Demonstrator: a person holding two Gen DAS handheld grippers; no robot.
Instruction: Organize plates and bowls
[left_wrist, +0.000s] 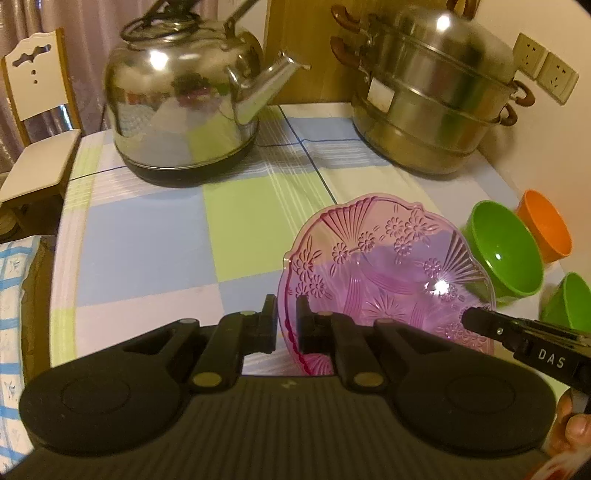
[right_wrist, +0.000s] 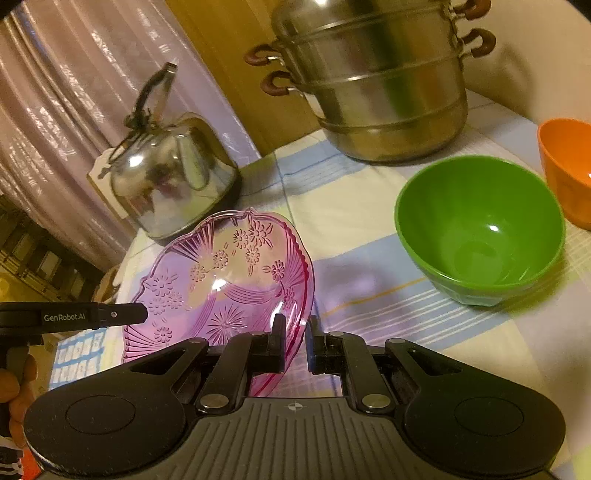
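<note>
A pink see-through glass plate (left_wrist: 391, 273) with a flower pattern is held tilted above the table between both grippers. My left gripper (left_wrist: 287, 325) is shut on its left rim. My right gripper (right_wrist: 297, 343) is shut on its right rim; the plate shows in the right wrist view (right_wrist: 221, 280) too. The right gripper's tip (left_wrist: 476, 319) reaches the plate's far rim in the left view. A green bowl (right_wrist: 480, 229) stands on the table right of the plate, with an orange bowl (right_wrist: 569, 166) behind it. A second green bowl (left_wrist: 569, 302) sits at the right edge.
A steel kettle (left_wrist: 184, 107) stands at the back left and a stacked steel steamer pot (left_wrist: 432, 96) at the back right on the checked tablecloth (left_wrist: 147, 236). A white chair (left_wrist: 33, 122) stands left of the table. Wall sockets (left_wrist: 546, 66) are at the far right.
</note>
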